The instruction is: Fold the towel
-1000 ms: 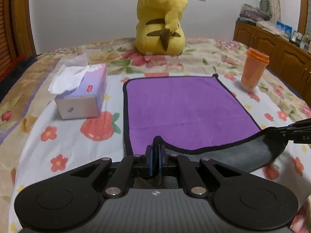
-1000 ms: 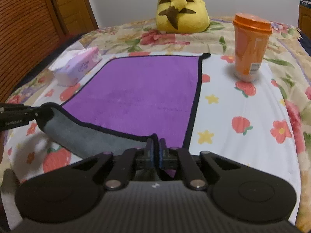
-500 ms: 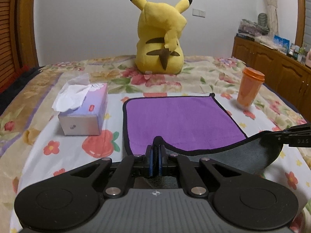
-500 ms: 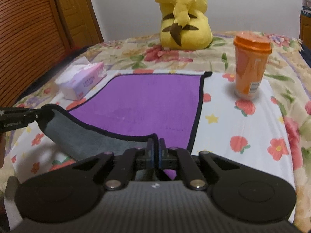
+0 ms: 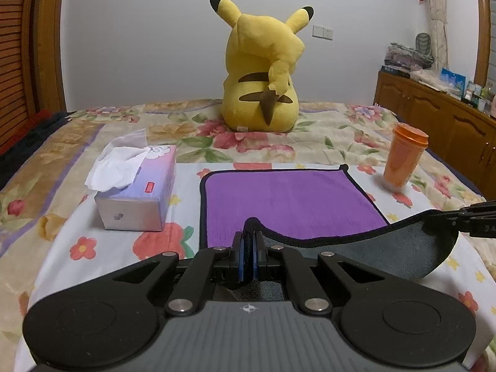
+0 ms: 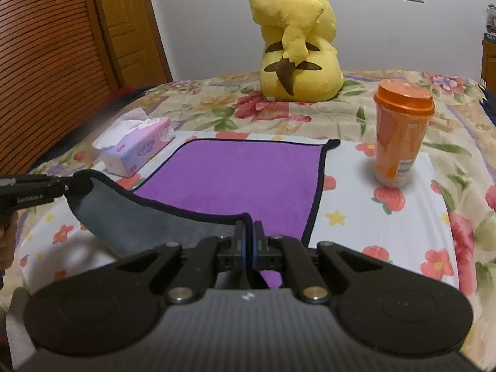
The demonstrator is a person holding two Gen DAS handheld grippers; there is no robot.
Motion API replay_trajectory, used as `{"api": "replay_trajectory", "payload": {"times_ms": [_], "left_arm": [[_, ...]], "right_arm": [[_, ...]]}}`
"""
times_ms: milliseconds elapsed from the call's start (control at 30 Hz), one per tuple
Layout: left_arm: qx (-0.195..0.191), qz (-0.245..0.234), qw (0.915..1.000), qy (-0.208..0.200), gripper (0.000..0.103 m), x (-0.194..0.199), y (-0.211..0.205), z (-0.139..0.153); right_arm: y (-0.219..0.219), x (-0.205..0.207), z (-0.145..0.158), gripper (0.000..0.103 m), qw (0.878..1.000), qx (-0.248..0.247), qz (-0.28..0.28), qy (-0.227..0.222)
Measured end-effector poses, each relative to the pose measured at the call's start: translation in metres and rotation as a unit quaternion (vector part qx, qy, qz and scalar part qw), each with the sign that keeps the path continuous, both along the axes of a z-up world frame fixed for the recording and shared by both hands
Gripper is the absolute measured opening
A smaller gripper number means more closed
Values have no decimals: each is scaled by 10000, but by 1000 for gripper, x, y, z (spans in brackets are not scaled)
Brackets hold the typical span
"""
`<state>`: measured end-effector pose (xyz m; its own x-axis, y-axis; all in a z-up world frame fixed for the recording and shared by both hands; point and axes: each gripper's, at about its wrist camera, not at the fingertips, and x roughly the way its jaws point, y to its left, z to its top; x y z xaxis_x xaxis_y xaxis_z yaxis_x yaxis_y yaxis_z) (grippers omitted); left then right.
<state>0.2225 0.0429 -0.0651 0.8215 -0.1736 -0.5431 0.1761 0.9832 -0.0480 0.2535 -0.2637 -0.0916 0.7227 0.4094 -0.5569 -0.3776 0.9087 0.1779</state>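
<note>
A purple towel [image 5: 288, 198] with black trim and a grey underside lies on the flowered bed; it also shows in the right wrist view [image 6: 235, 173]. My left gripper [image 5: 247, 241] is shut on the towel's near left corner. My right gripper [image 6: 247, 232] is shut on the near right corner. Both corners are lifted off the bed, so the near edge hangs between them and shows its grey underside [image 5: 403, 248]. The far half of the towel lies flat. The right gripper shows at the right edge of the left wrist view [image 5: 455, 221], and the left gripper at the left edge of the right wrist view [image 6: 63, 186].
A tissue box [image 5: 139, 192] stands left of the towel. An orange lidded cup [image 6: 400, 133] stands to its right. A yellow plush toy [image 5: 263, 74] sits beyond the towel's far edge. Wooden cabinets [image 5: 434, 117] stand at the right, a wooden door [image 6: 124, 24] at the left.
Both grippers have risen with the towel's near corners and tilted up. The lifted grey flap is larger, and less of the purple side lies flat.
</note>
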Motion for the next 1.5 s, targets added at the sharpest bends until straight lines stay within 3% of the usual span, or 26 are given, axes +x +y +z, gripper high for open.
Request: {"api": "replay_trajectory", "payload": {"times_ms": [600, 900, 1500], "left_arm": [[186, -177, 9996, -136, 8, 23, -9, -4], [185, -216, 9987, -421, 8, 20, -17, 7], [170, -197, 9972, -708, 8, 42, -24, 24]], "right_arm": [[0, 17, -8, 5, 9999, -97, 41, -71], [-3, 28, -13, 5, 9999, -90, 51, -91], [5, 49, 7, 5, 9983, -170, 107, -550]]}}
